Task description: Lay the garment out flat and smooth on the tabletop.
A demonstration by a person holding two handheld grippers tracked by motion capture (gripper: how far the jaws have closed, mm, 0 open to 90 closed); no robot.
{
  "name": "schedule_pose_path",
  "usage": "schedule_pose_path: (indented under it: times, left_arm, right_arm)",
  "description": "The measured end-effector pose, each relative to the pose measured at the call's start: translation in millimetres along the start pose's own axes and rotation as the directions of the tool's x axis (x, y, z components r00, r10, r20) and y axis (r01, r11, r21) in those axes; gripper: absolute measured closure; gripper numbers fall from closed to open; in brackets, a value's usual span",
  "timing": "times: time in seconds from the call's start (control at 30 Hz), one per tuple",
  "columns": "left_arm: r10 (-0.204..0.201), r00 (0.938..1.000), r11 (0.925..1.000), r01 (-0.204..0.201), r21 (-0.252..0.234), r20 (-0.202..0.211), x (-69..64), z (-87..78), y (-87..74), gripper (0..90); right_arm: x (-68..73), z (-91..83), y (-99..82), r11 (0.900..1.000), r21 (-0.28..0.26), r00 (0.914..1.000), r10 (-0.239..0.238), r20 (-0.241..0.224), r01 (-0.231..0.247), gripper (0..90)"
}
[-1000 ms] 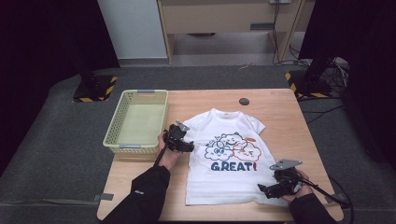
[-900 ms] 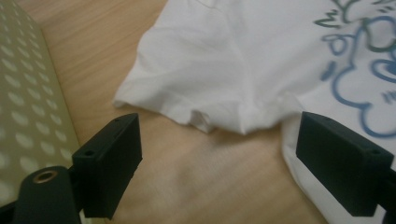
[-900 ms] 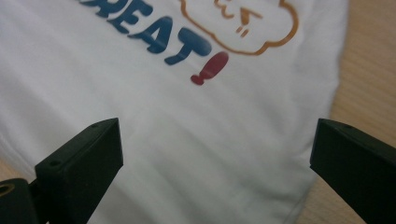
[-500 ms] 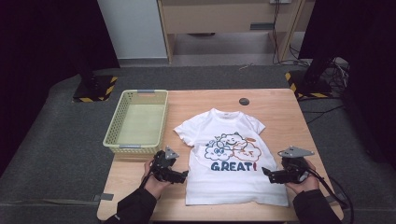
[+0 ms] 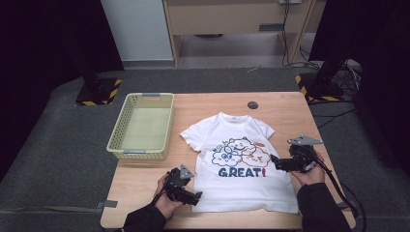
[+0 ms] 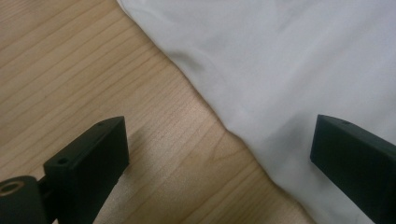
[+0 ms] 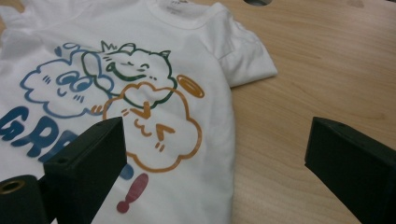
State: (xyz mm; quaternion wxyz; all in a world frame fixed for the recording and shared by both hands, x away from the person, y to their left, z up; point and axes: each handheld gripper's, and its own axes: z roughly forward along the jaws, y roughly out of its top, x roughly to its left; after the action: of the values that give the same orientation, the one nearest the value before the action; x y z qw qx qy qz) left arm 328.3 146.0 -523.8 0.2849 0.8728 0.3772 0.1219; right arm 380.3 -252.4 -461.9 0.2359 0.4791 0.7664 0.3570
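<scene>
Empty green basket (image 5: 141, 128) on table (image 5: 290, 108); dark disc (image 5: 252, 105).

Place: lab-style recording studio
Evidence: black curtains (image 5: 43, 43), hazard-striped stand bases (image 5: 99, 94), loose cables (image 5: 350, 72) on grey carpet (image 5: 53, 159), lone wooden table (image 5: 285, 108)

The white T-shirt (image 5: 243, 170) is looking like soft matt cloth; the table (image 5: 285, 111) is showing pale, smooth-grained wood; the basket (image 5: 115, 140) is appearing as perforated plastic.
</scene>
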Motion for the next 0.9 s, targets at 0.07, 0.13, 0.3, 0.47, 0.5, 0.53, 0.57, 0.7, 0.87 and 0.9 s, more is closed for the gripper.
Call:
schedule_pose_path:
  times: [0.07,0.13,0.3,0.47,0.5,0.53,0.57,0.7,0.87,0.9]
  left_arm:
    - [0.004,1.0000,0.9999,-0.004,0.017,-0.004,-0.4,1.7,-1.0,3.9]
    - [-0.001,1.0000,0.9999,0.001,0.016,-0.006,-1.0,1.8,-1.6,2.8]
    - [-0.006,0.9999,0.9999,0.007,0.014,-0.013,-1.9,1.2,-3.4,2.1]
    - [-0.016,0.9997,0.9998,0.017,0.008,-0.020,-1.9,0.7,-5.7,0.8]
    - [-0.017,0.9997,0.9998,0.017,0.009,-0.020,-1.8,0.4,-6.0,0.8]
    - [-0.017,0.9996,0.9998,0.018,0.009,-0.021,-1.8,0.3,-6.2,0.8]
    - [-0.016,0.9997,0.9998,0.016,0.009,-0.021,-1.7,0.1,-6.5,0.8]
    - [-0.014,0.9997,0.9999,0.014,0.008,-0.021,-1.0,-0.6,-8.0,0.4]
    - [-0.013,0.9997,0.9999,0.013,0.005,-0.018,-0.8,-0.5,-8.4,0.1]
    - [-0.013,0.9997,0.9999,0.013,0.005,-0.019,-0.8,-0.6,-8.5,0.0]
  right_arm:
    - [0.1,5.1,5.4,1.0000,0.001,0.9999,0.003,0.016,-0.003,5.6]
    - [0.4,10.5,11.4,0.9999,0.001,0.9992,-0.014,0.038,0.014,5.9]
    - [-1.9,22.3,28.9,1.0000,-0.008,0.9985,0.003,0.055,-0.002,6.3]
    - [-8.6,30.9,47.1,0.9993,-0.026,0.9966,0.029,0.077,-0.027,6.7]
    - [-10.4,33.0,49.6,0.9991,-0.028,0.9961,0.035,0.081,-0.033,6.8]
    - [-12.1,35.2,51.9,0.9989,-0.029,0.9954,0.040,0.087,-0.037,7.1]
    - [-13.8,37.4,53.7,0.9987,-0.027,0.9949,0.045,0.090,-0.042,7.2]
    - [-20.6,46.2,58.5,0.9984,-0.021,0.9929,0.054,0.106,-0.052,8.4]
    - [-26.9,58.2,60.4,0.9974,-0.022,0.9902,0.071,0.120,-0.069,9.9]
    - [-27.9,62.3,60.0,0.9978,-0.017,0.9895,0.065,0.129,-0.064,10.4]
